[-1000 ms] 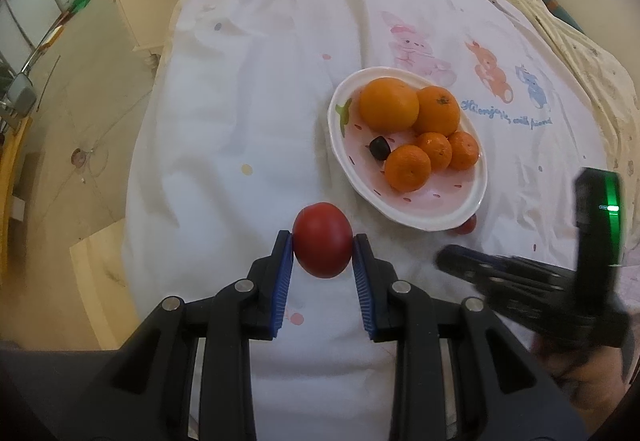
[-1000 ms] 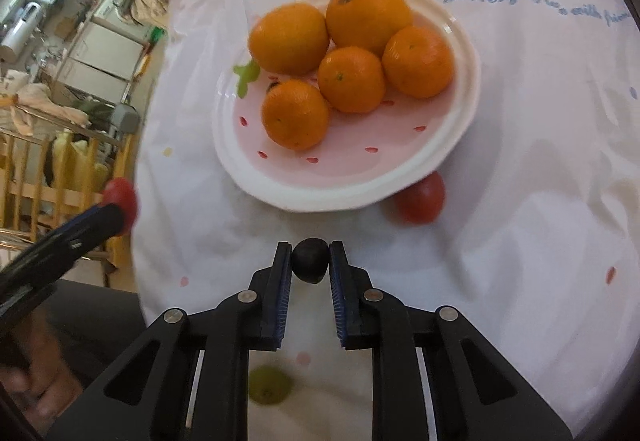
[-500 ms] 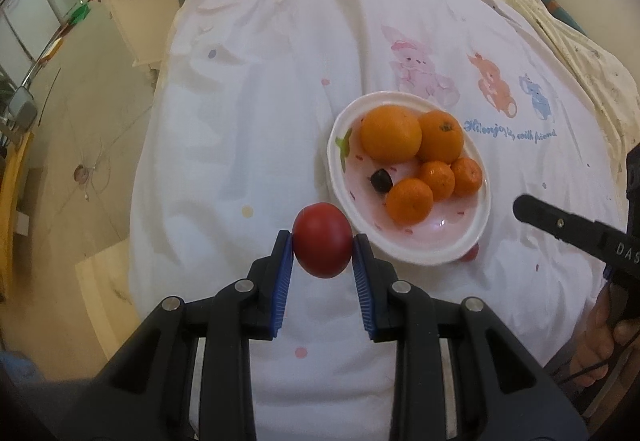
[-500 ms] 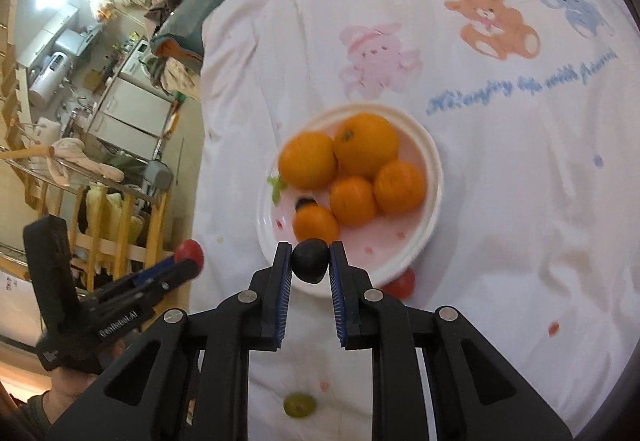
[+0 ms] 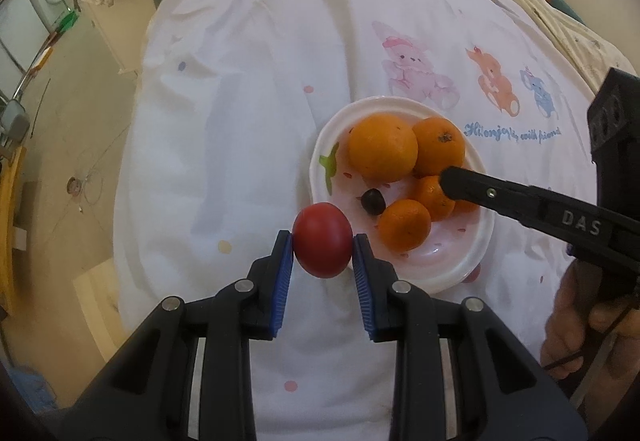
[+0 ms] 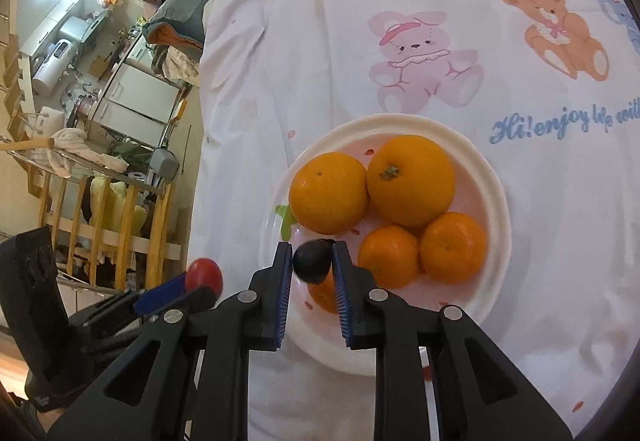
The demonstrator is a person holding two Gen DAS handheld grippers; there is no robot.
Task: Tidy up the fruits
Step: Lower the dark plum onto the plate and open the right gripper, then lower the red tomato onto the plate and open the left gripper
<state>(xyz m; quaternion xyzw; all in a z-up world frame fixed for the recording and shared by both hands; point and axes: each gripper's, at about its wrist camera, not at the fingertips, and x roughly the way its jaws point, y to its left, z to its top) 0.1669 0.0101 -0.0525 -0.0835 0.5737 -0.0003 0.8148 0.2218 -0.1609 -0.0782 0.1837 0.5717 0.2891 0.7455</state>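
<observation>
Both grippers moved in over the plate (image 6: 496,201). Right gripper (image 6: 311,264), clamping the dark fruit (image 6: 313,260), sits above the plate's near-left rim; left gripper (image 5: 322,249) pinches the red fruit (image 5: 322,239) just off the left edge.

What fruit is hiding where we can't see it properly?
- Small orange tangerine: right wrist view, mostly hidden behind the right gripper and its dark round fruit.
- Red fruit: left wrist view, only a sliver shows behind the white plate's rim; its kind is unclear.
</observation>
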